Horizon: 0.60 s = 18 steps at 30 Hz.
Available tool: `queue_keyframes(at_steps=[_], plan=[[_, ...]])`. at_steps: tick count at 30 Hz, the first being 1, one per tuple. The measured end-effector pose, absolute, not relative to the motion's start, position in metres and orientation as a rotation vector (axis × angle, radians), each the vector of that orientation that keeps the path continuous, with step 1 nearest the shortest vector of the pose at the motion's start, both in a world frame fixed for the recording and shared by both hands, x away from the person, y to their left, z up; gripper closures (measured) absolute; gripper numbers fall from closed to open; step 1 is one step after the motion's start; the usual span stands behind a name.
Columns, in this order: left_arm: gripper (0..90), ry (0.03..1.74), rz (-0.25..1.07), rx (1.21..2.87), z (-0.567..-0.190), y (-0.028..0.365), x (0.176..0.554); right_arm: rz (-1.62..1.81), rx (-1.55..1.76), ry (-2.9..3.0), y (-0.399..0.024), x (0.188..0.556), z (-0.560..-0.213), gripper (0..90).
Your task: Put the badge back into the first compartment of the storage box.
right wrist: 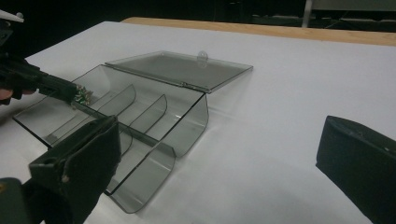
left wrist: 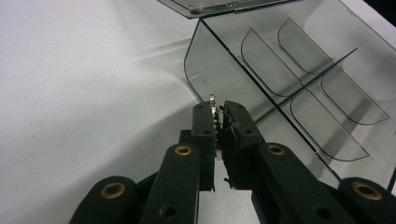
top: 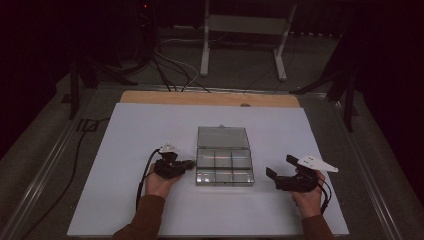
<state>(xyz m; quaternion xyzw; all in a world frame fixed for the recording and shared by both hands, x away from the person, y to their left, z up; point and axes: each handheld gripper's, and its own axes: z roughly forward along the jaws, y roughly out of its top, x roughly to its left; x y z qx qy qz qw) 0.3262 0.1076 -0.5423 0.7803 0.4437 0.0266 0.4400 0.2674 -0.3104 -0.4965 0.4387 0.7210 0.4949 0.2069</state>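
A clear plastic compartment box (top: 224, 181) lies in the middle of the white table, its lid (top: 223, 136) folded open and flat behind it. My left gripper (top: 191, 163) sits just off the box's left wall (left wrist: 210, 70), shut on a small shiny metal part (left wrist: 213, 103) that sticks out past the jaw tips (left wrist: 218, 109). From the right gripper view the same part (right wrist: 81, 94) hangs at the box's far left edge, over an end compartment. My right gripper (top: 281, 166) rests to the right of the box, open and holding nothing (right wrist: 217, 130). The box's compartments (right wrist: 140, 116) look empty.
A white sheet (top: 150, 125) covers the table, with a wooden strip (top: 210, 98) along the far edge. Cables (top: 170, 70) and a metal stand (top: 245, 30) lie on the dark floor beyond. Each gripper trails a black cable (top: 142, 182) toward the person.
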Motion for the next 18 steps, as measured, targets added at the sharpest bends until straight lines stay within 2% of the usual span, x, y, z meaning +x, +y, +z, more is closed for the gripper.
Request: queue_keyframes(at_steps=[3,18], plan=[[89.2,1.105,0.075,1.938,-0.5413,0.1067,0.3252,1.38,1.223,2.007,-0.3104,0.2673,-0.4964,0.0],[89.8,1.132,0.094,1.919,-0.5378,0.1117,0.3244,1.385,1.221,2.01,-0.3102,0.2673,-0.4967,0.0]])
